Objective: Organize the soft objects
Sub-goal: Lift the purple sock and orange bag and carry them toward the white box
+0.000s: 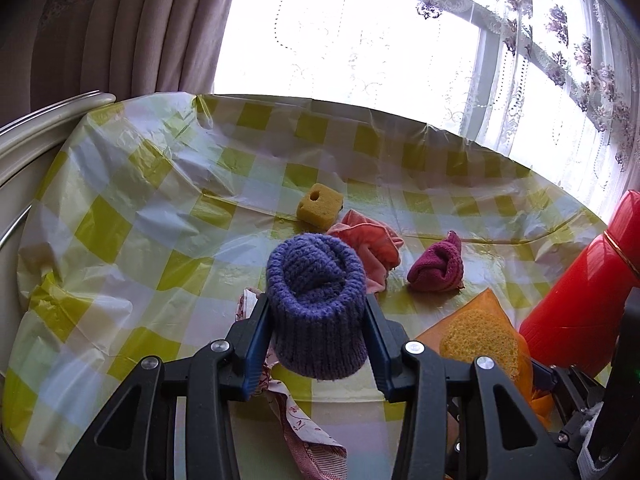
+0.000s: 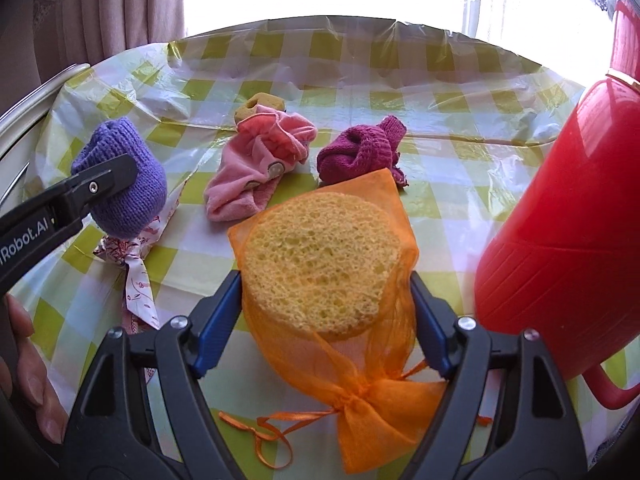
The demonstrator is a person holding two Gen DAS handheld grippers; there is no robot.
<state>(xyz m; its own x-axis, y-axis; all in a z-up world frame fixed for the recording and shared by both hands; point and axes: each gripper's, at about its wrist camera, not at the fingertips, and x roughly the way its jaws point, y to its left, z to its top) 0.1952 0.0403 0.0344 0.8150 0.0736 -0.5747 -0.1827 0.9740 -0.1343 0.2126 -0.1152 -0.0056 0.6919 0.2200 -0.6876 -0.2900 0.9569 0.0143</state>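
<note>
- Both tongs come first: the right gripper has its 2 blue pads set wide against the sides of the sponge bag, gripping it, with the round yellow sponge inside lying squarely between the pads and the tied orange neck and ribbon trailing back toward the camera.
- Left gripper is clamped on the purple knit hat, 1 pad on each side of its ribbed band, the hat's open mouth facing away from the camera; in the right wrist view the hat appears raised off the cloth, at the far left.
- Checked tablecloth, yellow and white plastic, wrinkled, covers the table under everything.
- Red jug stands just right of the sponge bag.
- Pink cloth lies crumpled at the middle of the table, beyond both tongs.
- Patterned cloth, white with red print, lies beneath the purple knit hat.
- Dark red knit piece sits to the right of the pink cloth, just beyond the bag's far edge.
- Yellow sponge block, with 1 hole, rests behind the pink cloth.
</note>
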